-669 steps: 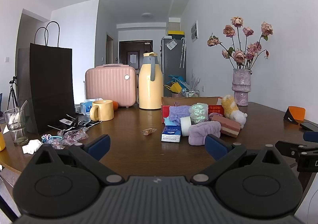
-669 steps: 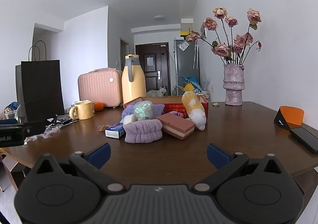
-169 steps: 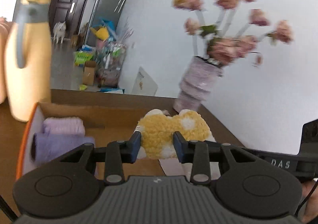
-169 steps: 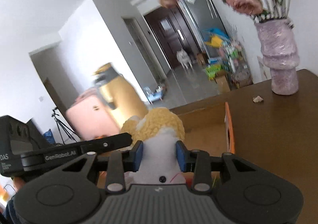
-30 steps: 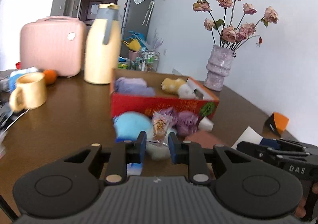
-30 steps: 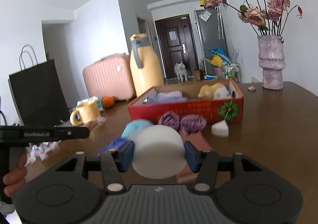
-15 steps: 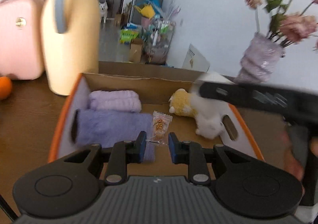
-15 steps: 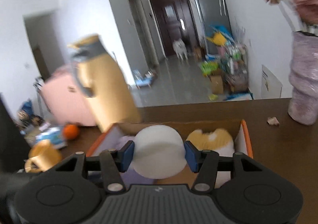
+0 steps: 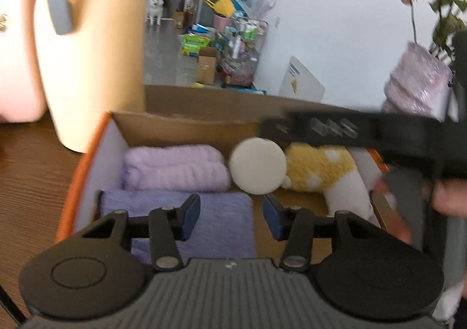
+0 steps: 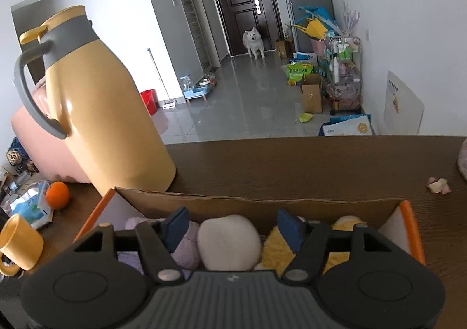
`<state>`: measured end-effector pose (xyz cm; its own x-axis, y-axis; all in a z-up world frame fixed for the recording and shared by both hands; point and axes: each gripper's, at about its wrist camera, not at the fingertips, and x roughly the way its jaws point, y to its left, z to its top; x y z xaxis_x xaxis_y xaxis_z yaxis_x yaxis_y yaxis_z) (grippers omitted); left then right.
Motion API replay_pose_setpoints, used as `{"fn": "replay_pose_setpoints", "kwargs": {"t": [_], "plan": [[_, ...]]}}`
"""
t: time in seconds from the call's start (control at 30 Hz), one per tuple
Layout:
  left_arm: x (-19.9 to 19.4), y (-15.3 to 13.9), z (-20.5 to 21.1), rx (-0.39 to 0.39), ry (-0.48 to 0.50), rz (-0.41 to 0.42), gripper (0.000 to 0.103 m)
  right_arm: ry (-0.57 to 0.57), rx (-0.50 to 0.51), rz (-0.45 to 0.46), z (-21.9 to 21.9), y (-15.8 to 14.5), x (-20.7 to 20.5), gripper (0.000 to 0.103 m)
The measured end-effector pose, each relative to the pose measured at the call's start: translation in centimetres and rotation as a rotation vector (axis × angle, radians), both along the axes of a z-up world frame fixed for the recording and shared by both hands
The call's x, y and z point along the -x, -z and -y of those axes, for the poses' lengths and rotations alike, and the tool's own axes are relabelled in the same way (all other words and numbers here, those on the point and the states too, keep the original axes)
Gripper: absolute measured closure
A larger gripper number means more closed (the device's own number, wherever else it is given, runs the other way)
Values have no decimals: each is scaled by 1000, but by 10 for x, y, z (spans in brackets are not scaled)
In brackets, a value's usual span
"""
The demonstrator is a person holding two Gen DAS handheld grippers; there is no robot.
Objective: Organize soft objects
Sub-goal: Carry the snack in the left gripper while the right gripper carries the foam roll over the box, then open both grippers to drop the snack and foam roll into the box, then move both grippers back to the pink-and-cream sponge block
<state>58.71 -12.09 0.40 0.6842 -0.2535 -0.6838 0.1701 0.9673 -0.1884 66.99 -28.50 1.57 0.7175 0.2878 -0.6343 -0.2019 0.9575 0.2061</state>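
Observation:
An orange-rimmed cardboard box (image 9: 84,159) holds a folded lilac towel (image 9: 175,168), a purple cloth (image 9: 204,218), a white round puff (image 9: 256,165) and a yellow-and-white plush toy (image 9: 321,165). My left gripper (image 9: 232,218) hovers over the purple cloth, its jaws opening with nothing between them. My right gripper (image 10: 232,221) hangs over the box (image 10: 262,206), jaws opening. The white puff (image 10: 229,241) lies between its pads but apart from them, wedged between towel and plush. The right tool's black body (image 9: 364,130) crosses the left wrist view, with a hand (image 9: 449,197) behind it.
A tall yellow jug (image 10: 96,113) stands just left of the box, with a pink case (image 9: 17,66) behind it. An orange (image 10: 57,194) and a yellow mug (image 10: 19,244) sit further left. A lilac vase (image 9: 414,89) stands right. The table's far edge lies beyond the box.
Both grippers moved in over the box. The left jaws parted and the small packet is gone from between them. The right jaws widened, and the white puff now lies in the box.

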Motion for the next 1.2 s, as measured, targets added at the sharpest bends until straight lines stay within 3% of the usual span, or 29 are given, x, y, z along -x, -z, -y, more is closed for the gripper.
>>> {"fn": "replay_pose_setpoints", "kwargs": {"t": [0.17,0.3,0.4,0.73,0.93,1.03,1.2], "plan": [[10,-21,-24,-38,-39,42,49,11,64,35,18,-23,24,34],[24,-39,-51,-98,-76,94,40,40,142,78,44,-46,62,25],[45,-51,-72,-128,-105,120,39,60,174,88,63,-57,94,24],[129,-84,-88,-97,-126,196,34,75,176,163,72,-93,191,24],[212,-88,-88,-114,-115,325,30,63,175,274,62,-92,273,24],[265,-79,-92,-99,-125,391,28,56,174,322,57,-78,324,24],[355,-55,-89,-170,-107,488,24,33,179,360,42,-49,405,23]]}}
